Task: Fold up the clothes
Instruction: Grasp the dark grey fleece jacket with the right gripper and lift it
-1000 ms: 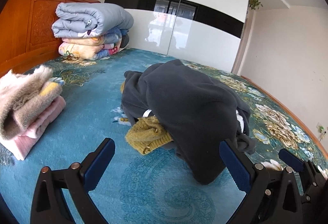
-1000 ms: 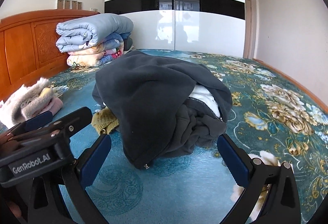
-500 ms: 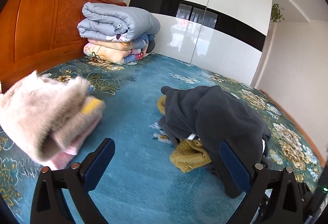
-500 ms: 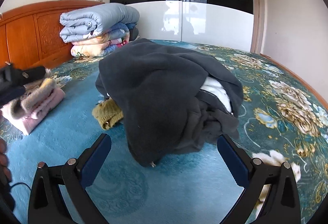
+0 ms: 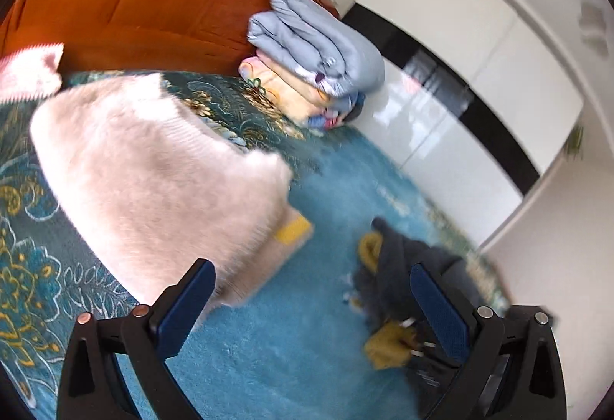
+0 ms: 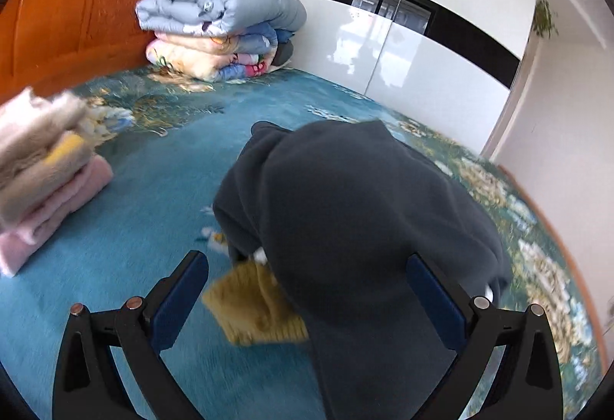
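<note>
I hold both the left hand-held gripper (image 5: 312, 308) and right hand-held gripper (image 6: 307, 301) wide open and empty, with folded sweaters (image 6: 42, 166) stacked near the bed's (image 6: 161, 197) headboard edge while the dark hoodie (image 6: 357, 212) and mustard knit (image 6: 257, 308) remain heaped mid-bed, unfolded.

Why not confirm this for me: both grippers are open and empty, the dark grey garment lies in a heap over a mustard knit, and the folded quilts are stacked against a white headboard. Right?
One detail is wrong: the headboard is orange-brown wood, not white, as the right wrist view shows. The rest holds: the folded quilts are stacked against it, the dark grey garment lies heaped over the mustard knit, and the left gripper and right gripper are open and empty.
</note>
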Tool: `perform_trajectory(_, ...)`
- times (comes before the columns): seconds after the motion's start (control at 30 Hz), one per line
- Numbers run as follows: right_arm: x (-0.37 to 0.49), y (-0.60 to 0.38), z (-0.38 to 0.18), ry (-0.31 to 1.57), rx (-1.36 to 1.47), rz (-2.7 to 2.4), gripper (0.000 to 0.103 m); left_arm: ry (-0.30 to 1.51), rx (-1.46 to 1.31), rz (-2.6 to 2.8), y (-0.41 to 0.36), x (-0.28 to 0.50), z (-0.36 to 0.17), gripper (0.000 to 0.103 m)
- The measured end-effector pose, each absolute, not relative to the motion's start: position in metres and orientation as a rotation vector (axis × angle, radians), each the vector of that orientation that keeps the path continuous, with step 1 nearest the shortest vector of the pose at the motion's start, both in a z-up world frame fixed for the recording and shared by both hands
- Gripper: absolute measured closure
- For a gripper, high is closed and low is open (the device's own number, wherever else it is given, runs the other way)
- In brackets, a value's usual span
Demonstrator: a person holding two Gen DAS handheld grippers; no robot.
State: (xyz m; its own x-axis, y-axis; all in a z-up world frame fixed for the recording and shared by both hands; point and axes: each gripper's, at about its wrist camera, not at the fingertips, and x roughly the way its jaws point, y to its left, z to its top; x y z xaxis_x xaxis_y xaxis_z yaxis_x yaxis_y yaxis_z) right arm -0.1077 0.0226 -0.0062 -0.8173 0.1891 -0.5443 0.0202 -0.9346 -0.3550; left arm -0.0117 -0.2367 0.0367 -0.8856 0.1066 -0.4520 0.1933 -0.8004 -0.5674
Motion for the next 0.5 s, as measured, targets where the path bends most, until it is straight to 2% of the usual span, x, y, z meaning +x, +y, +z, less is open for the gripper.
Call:
perform_trajectory(0.07, -0.124, 0.017, -0.012, -0.626, -0.935, 2.751, 0.001, 0.999, 0.720, -2.835, -0.243, -0.009, 0.036, 0.000)
perform_trajectory(0.1, -0.129, 0.018, -0.014, -0.652, -0.948, 2.705, 0.012, 0.993, 0.718, -2.834, -0.244, -0.009, 0.036, 0.000)
perform_trajectory(0.13, -0.133, 0.022, -0.014, -0.677, -0.964, 2.657, 0.038, 1.001, 0.717, -2.833, -0.246, -0.008, 0.035, 0.000)
perform_trajectory(0.2, -0.138, 0.034, -0.007, -0.688, -0.995, 2.619, 0.052, 1.041, 0.721, -2.834, -0.248, -0.010, 0.033, 0.000)
perform_trajectory(0.23, -0.137, 0.042, -0.001, -0.674, -1.005, 2.617, 0.065, 1.064, 0.723, -2.840, -0.248, -0.011, 0.032, 0.000)
perform_trajectory(0.33, -0.130, 0.058, 0.026, -0.707, -0.928, 2.582, 0.072, 1.100, 0.730, -2.861, -0.247, -0.013, 0.031, 0.000)
perform_trajectory(0.5, -0.110, 0.083, 0.083, -0.757, -0.784, 2.494, 0.077, 1.056, 0.739, -2.898, -0.238, -0.014, 0.035, 0.000)
